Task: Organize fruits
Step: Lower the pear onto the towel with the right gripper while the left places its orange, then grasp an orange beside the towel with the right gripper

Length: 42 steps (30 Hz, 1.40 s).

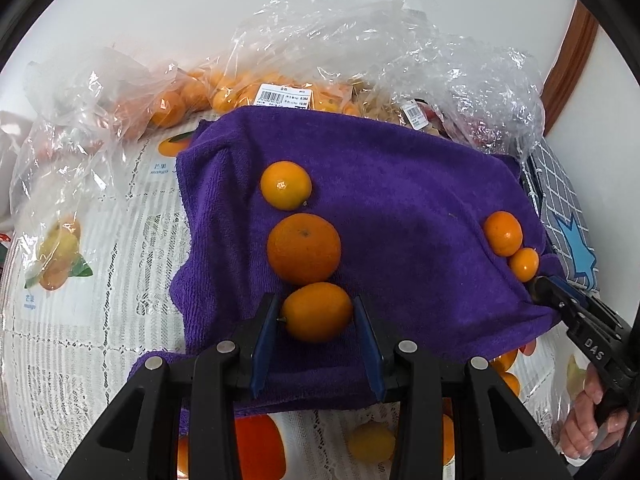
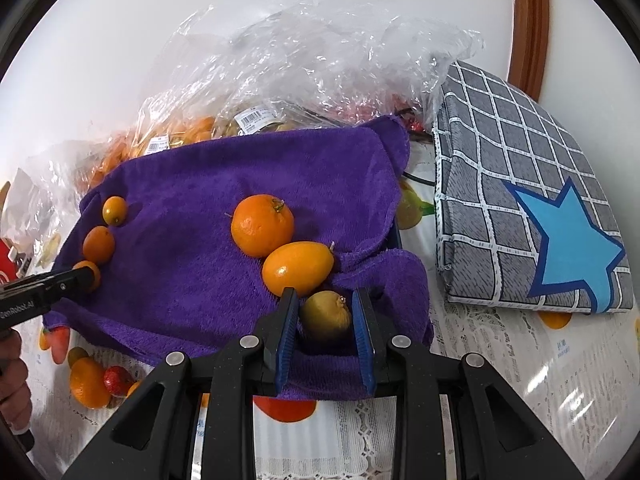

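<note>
A purple towel covers a box on the table. On its left side three orange fruits lie in a row; my left gripper is shut on the nearest, an oval kumquat. Beyond it lie a round orange and a smaller one. On the right side lie an orange and an oval kumquat. My right gripper is shut on a small greenish-yellow fruit next to them. The right gripper also shows in the left wrist view.
Clear plastic bags with oranges and other produce lie behind the towel against the white wall. A folded grey checked cloth with a blue star lies at the right. A fruit-print lace tablecloth covers the table.
</note>
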{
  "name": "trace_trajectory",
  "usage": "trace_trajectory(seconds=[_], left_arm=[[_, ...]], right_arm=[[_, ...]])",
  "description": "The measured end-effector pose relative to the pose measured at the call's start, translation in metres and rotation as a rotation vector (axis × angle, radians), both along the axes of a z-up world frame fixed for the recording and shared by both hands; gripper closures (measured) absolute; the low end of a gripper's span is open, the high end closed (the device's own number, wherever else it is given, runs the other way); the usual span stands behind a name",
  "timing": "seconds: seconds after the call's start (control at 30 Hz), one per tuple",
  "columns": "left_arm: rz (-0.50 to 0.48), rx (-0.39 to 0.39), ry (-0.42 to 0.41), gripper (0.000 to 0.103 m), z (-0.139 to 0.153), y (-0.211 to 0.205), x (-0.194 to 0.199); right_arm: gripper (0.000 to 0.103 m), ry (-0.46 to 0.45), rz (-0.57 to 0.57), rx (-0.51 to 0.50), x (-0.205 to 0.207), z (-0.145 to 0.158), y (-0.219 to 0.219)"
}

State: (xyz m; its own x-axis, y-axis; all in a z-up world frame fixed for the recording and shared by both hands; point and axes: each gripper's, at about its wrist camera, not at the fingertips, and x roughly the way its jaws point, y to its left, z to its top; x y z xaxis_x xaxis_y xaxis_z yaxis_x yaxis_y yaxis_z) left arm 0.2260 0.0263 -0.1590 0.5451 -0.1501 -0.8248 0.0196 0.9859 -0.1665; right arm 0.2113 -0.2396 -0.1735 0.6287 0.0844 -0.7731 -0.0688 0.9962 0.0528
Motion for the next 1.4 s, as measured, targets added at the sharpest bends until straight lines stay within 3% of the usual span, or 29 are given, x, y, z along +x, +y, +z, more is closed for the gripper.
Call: trace_trajectory(seconds=[0.27, 0.47, 0.8, 1.4], left_arm=[[0.011, -0.017, 0.018, 0.065, 0.004, 0.003, -0.003], [0.012, -0.034, -0.025, 0.059, 0.018, 0.008, -0.02], [0.037, -0.072, -0.062, 0.056, 0.036, 0.027, -0.047], [0.093, -0.12, -0.063, 0.053, 0.037, 0.062, -0.079]], right_arm=[[0.062, -0.011, -0.001, 0.016, -0.016, 0.013, 0.0], [0.056, -0.032, 0.0, 0.017, -0.029, 0.025, 0.004], [0.055, -0.029, 0.036, 0.039, -0.05, 0.032, 0.023], [0.055, 0.046, 0.142, 0.054, -0.077, 0.005, 0.062]])
